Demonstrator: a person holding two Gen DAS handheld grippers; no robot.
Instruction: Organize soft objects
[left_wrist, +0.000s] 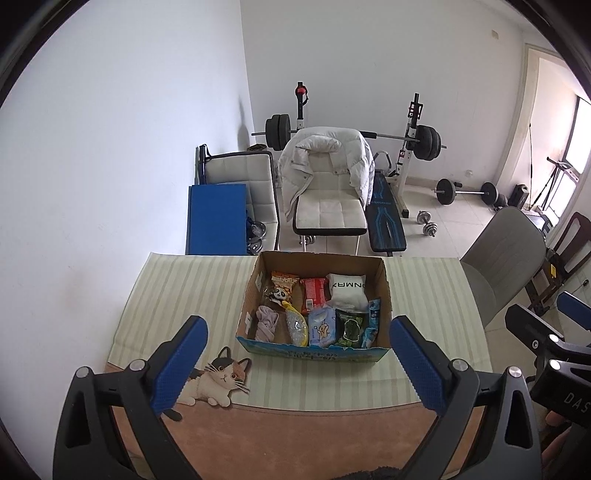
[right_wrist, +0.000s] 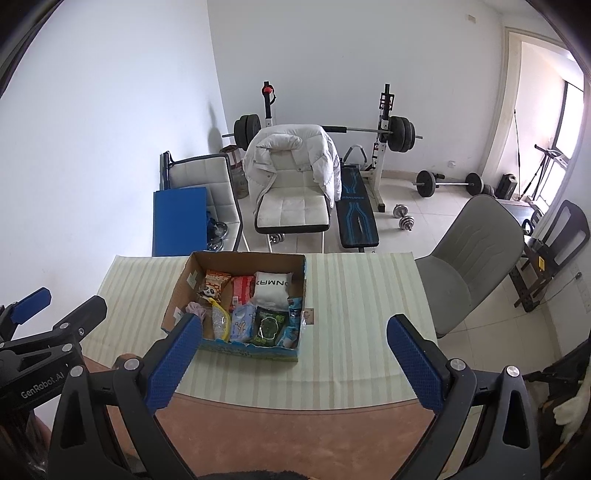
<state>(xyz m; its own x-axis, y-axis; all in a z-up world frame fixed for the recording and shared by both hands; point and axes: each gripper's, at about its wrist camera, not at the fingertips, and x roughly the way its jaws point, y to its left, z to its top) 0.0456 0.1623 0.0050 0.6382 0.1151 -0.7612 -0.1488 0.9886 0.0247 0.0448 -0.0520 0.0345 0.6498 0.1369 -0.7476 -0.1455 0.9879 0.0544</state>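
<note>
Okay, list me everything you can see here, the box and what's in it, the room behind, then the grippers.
Cardboard box: one, brown with blue front, on the table, open.
White pouch: one, black lettering, box back right.
Red packet: one, box back middle.
Orange snack bag: one, box back left.
Panda toy: one, black and white, before the orange bag.
Lilac cloth: one, box front left.
Yellow pouch: one, front.
Light blue pack: one, front middle.
Green packet: one, front right.
Tablecloth: one, pale striped, cat print.
White chair: one, white jacket draped over.
Barbell rack: one, behind.
Grey chair: one, right.
Left gripper: open, empty.
Right gripper: open, empty.
</note>
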